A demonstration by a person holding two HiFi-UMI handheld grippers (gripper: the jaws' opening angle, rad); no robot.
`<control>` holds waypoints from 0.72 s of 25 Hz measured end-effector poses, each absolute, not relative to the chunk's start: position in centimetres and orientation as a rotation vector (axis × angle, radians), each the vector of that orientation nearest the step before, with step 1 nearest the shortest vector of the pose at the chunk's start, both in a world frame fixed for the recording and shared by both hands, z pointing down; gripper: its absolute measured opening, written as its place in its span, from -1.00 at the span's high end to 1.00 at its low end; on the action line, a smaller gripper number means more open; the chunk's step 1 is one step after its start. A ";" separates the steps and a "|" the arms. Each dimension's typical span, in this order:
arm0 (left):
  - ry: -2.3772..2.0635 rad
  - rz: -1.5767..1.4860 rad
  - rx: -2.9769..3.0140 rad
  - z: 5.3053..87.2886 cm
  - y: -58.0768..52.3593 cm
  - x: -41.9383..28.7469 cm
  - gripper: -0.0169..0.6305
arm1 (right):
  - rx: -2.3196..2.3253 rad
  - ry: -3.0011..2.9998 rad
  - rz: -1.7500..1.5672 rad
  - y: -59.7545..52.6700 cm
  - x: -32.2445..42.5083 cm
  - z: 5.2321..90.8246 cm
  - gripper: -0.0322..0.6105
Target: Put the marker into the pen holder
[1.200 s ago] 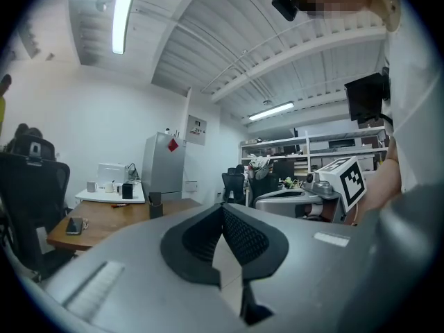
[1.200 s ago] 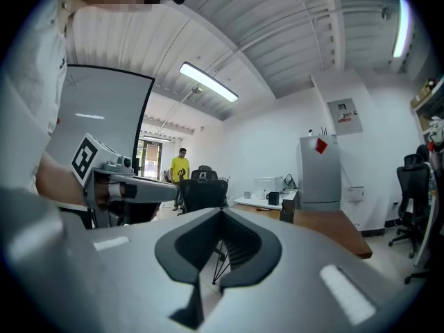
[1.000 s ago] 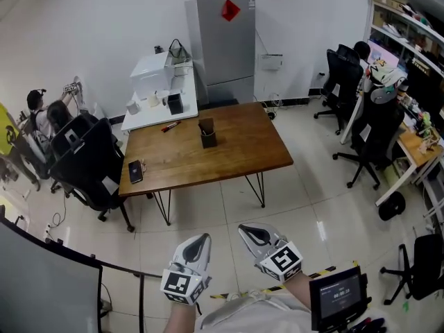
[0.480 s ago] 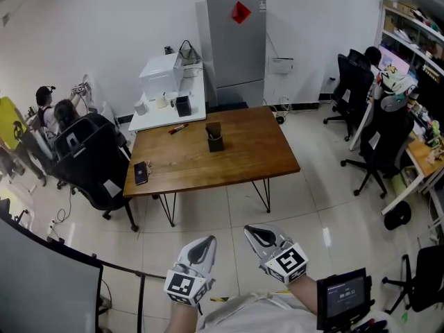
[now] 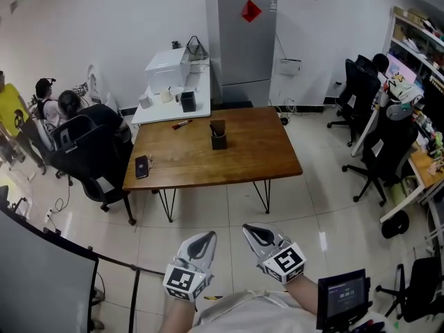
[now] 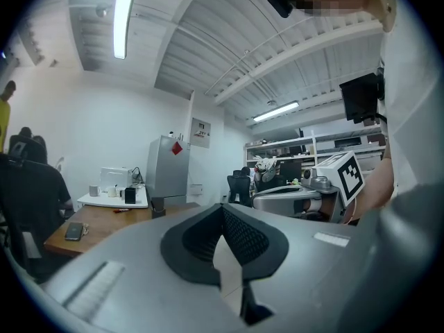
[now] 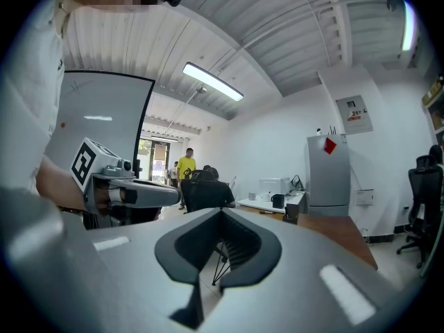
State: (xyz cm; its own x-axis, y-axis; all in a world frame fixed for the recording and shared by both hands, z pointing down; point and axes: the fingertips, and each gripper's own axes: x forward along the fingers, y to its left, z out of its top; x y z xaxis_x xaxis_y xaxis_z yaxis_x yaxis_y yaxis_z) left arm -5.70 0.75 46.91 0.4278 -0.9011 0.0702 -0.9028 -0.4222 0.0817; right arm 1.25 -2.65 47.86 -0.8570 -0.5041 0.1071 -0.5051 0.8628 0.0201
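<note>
A red marker [image 5: 182,124] lies at the far left edge of the wooden table [image 5: 243,161], where a white side table adjoins it. The dark pen holder [image 5: 218,135] stands upright near the table's far middle. Both grippers hang over the tiled floor, well short of the table. My left gripper [image 5: 201,242] and my right gripper [image 5: 257,235] are shut with nothing in them. Beyond the closed left gripper [image 6: 223,208], the left gripper view shows the pen holder [image 6: 158,206] and the marker [image 6: 121,211] far off. The right gripper [image 7: 222,212] points toward the pen holder [image 7: 291,211].
A phone [image 5: 141,166] lies on the table's left end. A black office chair [image 5: 94,159] stands by that end, with seated people behind it. A grey fridge [image 5: 244,47] and white side table [image 5: 173,96] stand behind the wooden table. More chairs [image 5: 378,151] stand right. A dark partition [image 5: 41,276] is at lower left.
The view has drifted, so the table now sits slightly lower and further right in the picture. A person in yellow has come in at the left edge. Both grippers stay shut.
</note>
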 end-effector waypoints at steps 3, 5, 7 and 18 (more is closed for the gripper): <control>-1.625 0.022 2.561 47.0 0.7 -5.8 0.90 | 0.790 -2.935 0.005 -2.6 0.9 47.6 0.89; -1.623 0.024 2.562 47.1 0.6 -5.8 0.90 | 0.791 -2.938 0.002 -2.7 0.9 47.5 0.89; -1.620 0.028 2.562 47.2 0.5 -5.8 0.90 | 0.793 -2.939 0.003 -2.8 0.9 47.5 0.89; -1.608 0.073 2.574 47.5 0.5 -5.8 0.90 | 0.788 -2.949 0.004 -2.6 0.8 47.1 0.89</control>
